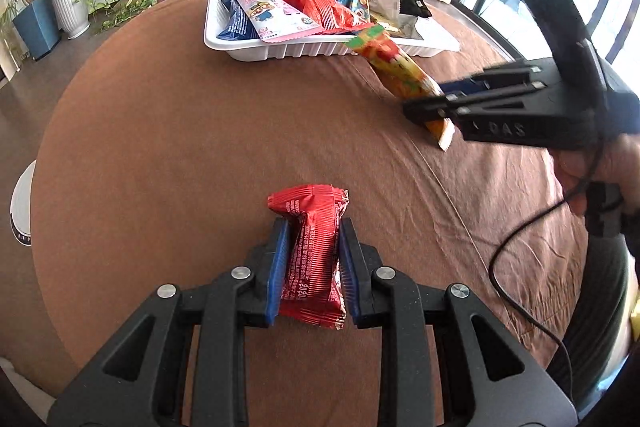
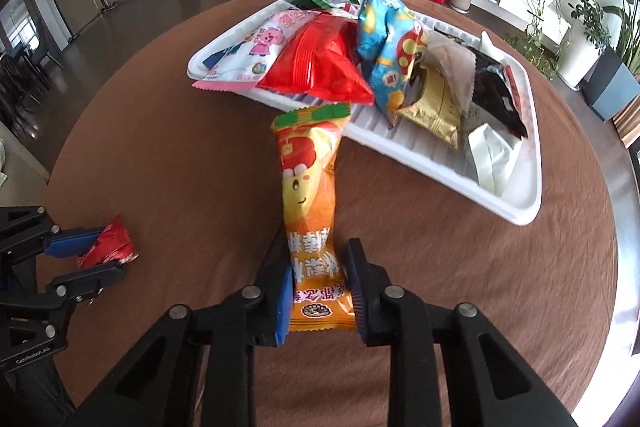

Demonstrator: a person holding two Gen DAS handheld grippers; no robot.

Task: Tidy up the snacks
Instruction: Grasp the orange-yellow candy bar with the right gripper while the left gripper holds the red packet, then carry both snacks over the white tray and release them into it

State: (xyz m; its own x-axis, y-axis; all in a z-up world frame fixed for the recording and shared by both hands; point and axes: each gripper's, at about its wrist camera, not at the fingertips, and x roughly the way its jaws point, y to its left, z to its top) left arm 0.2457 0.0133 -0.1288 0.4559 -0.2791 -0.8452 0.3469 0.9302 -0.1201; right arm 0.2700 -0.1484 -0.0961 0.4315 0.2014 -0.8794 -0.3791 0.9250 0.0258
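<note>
My left gripper [image 1: 313, 227] is shut on a small red snack packet [image 1: 314, 259], squeezing its middle above the brown tablecloth; the same packet [image 2: 108, 243] and left gripper [image 2: 106, 251] show at the left edge of the right wrist view. My right gripper [image 2: 318, 247] is shut on the lower end of a long orange-yellow snack bag [image 2: 310, 187], whose green top reaches the white tray [image 2: 400, 147]. From the left wrist view, that right gripper [image 1: 420, 103] grips the orange bag [image 1: 396, 67] just in front of the tray [image 1: 280, 49]. Several snack bags fill the tray.
The round table wears a brown cloth [image 1: 180, 147]. In the tray lie a red bag [image 2: 320, 63], a pink-white bag [image 2: 252, 55], a blue-yellow bag [image 2: 388, 43], and gold and black packets. Potted plants, red boxes and a white shelf stand beyond the table. A black cable [image 1: 520, 291] hangs from the right hand.
</note>
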